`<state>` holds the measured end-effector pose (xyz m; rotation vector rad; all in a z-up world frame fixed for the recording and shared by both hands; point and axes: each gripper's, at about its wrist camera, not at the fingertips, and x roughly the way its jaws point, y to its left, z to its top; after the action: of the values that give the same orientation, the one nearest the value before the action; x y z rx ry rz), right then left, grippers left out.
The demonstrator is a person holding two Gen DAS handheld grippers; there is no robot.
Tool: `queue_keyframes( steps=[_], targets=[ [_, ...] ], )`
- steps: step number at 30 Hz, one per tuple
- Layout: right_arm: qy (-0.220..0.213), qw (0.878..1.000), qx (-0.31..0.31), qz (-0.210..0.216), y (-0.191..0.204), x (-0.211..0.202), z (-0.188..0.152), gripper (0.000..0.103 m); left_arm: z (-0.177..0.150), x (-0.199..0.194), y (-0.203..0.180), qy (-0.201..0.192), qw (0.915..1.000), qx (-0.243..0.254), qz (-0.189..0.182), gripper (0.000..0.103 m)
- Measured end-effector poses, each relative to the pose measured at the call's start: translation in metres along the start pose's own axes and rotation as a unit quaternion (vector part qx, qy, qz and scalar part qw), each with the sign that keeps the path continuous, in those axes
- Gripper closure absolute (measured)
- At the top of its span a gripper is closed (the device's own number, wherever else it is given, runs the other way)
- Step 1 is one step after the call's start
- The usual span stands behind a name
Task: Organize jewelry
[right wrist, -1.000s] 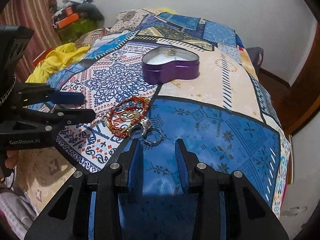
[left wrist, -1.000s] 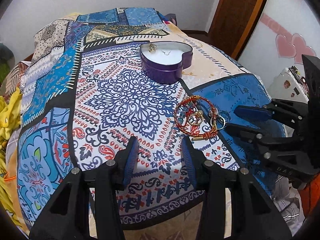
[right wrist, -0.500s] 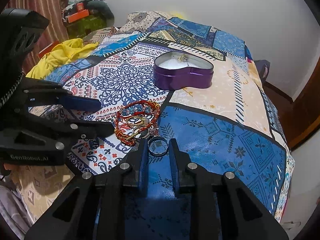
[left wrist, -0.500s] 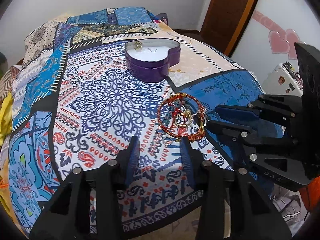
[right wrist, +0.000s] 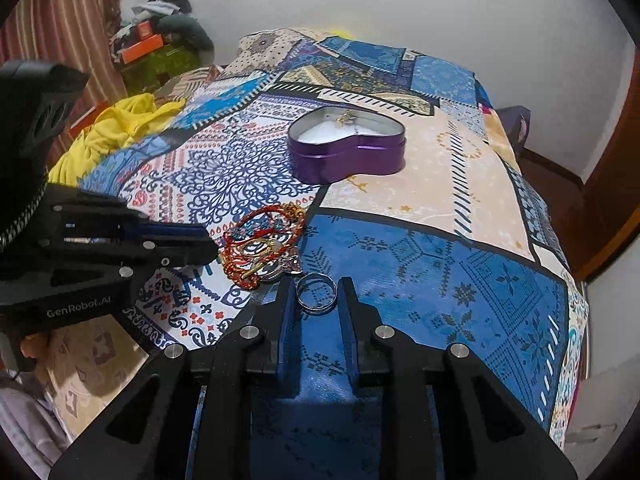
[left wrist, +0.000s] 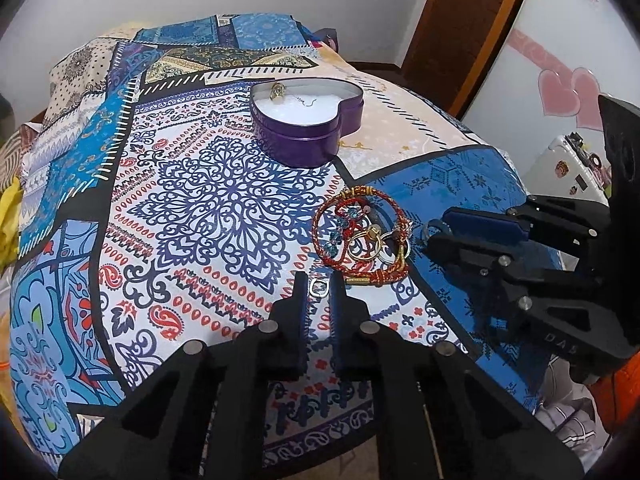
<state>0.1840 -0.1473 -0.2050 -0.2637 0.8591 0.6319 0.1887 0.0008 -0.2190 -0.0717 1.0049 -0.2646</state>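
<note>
A purple heart-shaped tin [left wrist: 308, 136] with a white lining stands open on the patterned bedspread; a gold piece and a thin earring lie inside it. It also shows in the right wrist view [right wrist: 348, 152]. A pile of red and gold bracelets [left wrist: 360, 236] lies in front of it, seen too in the right wrist view [right wrist: 260, 244]. My left gripper [left wrist: 319, 287] is shut on a small silver ring [left wrist: 319, 287] just before the pile. My right gripper [right wrist: 316, 292] is shut on a larger silver ring [right wrist: 316, 293] on the blue patch beside the pile.
The bedspread [left wrist: 208, 200] covers a bed with edges near both grippers. Yellow cloth [right wrist: 116, 132] lies at the bed's left side. A wooden door [left wrist: 468, 20] and a white case with stickers [left wrist: 568, 168] stand to the right.
Both grippers moved in toward the bracelet pile and closed. The left one narrowed onto the small ring; the right one closed around the larger ring.
</note>
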Motion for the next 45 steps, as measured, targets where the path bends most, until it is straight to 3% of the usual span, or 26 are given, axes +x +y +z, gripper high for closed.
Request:
queue_keyframes(
  steps=[6,18,26,36,45],
  targets=[
    [-0.017,1.0,0.012,-0.006,-0.003,-0.012,0.005,0.083,0.005,-0.011,0.004,-0.013,0.9999,-0.009,0.004,0.095],
    [-0.068,0.997,0.021,-0.017,-0.004,-0.038,0.026,0.083,0.028,-0.058,0.009,-0.08,0.9965,-0.014,0.02,0.095],
    [-0.107,0.993,0.029,-0.033,-0.01,-0.055,0.044,0.083,0.049,-0.075,0.004,-0.117,0.993,-0.008,0.011,0.095],
    [-0.144,0.988,0.041,-0.036,-0.022,-0.061,0.067,0.083,0.078,-0.079,-0.002,-0.148,0.9889,0.003,0.01,0.095],
    [-0.156,0.986,0.053,-0.029,-0.035,-0.051,0.086,0.083,0.093,-0.063,0.003,-0.146,0.9892,0.001,0.009,0.095]
  ],
)
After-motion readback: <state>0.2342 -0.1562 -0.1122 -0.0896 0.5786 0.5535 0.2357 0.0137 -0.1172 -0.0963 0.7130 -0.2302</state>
